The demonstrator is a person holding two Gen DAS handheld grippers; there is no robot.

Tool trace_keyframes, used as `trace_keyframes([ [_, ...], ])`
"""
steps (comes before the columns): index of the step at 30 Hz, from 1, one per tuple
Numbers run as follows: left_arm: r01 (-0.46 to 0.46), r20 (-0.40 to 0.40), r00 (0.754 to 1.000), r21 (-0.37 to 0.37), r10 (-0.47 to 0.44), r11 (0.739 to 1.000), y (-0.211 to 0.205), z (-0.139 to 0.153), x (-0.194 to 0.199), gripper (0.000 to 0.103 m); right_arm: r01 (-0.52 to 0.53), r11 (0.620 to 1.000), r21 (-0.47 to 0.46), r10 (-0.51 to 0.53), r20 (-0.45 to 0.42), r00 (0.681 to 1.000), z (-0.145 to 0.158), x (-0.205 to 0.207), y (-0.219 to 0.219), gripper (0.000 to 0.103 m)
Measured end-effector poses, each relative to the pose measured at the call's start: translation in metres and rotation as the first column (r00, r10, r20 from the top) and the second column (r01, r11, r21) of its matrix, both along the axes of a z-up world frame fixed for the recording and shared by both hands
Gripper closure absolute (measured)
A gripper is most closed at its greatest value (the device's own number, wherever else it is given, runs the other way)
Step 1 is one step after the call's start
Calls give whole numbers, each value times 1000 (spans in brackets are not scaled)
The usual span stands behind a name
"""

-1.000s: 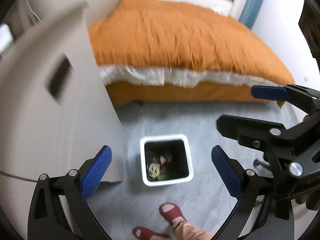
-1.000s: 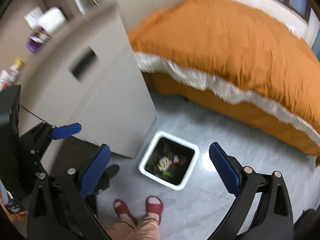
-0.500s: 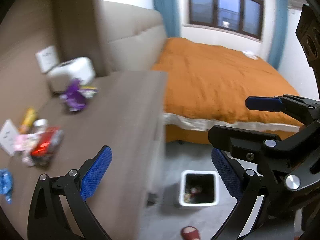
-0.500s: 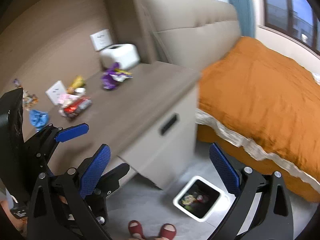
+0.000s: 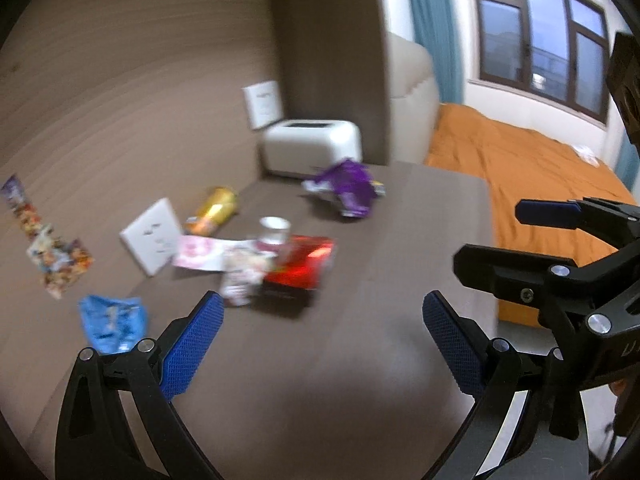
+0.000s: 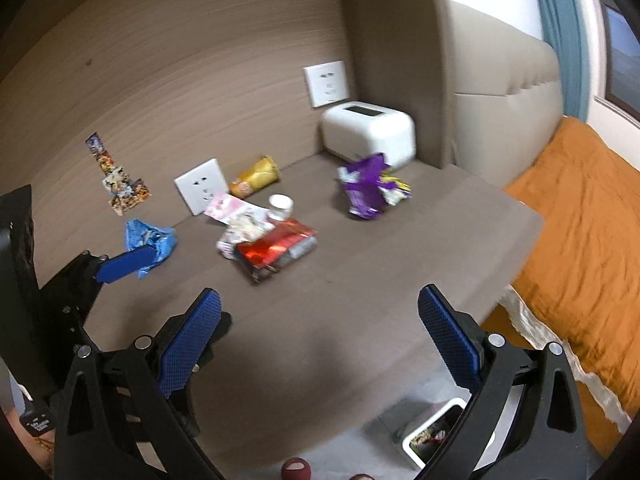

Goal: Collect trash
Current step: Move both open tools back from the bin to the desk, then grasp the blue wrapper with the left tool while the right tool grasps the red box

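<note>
Both hand-held grippers (image 5: 320, 332) (image 6: 320, 326) now up from bin to littered nightstand (image 6: 360, 280); jaws wide, empty

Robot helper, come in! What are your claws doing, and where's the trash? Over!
Left gripper open, empty. Right gripper open, empty. Wrappers on nightstand: red, purple, blue. Nothing blocking.

Brown nightstand (image 6: 360, 300) against a wood-grain wall (image 6: 180, 60) — orange bed (image 5: 540, 168) beside it, dark-framed window (image 5: 540, 40) beyond.

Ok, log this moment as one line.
left claw: open, empty | right claw: open, empty | wrappers on nightstand: uncollected | trash bin: on floor below
</note>
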State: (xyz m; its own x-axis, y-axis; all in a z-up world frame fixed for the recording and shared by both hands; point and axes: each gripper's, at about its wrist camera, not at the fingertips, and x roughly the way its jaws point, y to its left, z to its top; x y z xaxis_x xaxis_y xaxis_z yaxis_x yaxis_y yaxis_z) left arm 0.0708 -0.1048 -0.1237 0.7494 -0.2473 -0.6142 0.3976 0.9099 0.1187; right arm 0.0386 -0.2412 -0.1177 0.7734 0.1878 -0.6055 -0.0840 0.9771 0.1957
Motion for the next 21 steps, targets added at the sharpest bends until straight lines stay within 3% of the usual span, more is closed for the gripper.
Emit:
trace_keyframes([
  [10,-184,28,983,43,183,982,80,-7,36,5,-28,1000,-8,28,-59,998,-12,56,47,5],
  [17,-332,40,943,94,329,939,144,-24,74,5,43,999,-24,-46,-146,988,-39,110,64,5],
  [21,-369,31,929,122,368,921,169,-37,98,5,85,995,-49,-93,-203,975,-59,141,72,5],
])
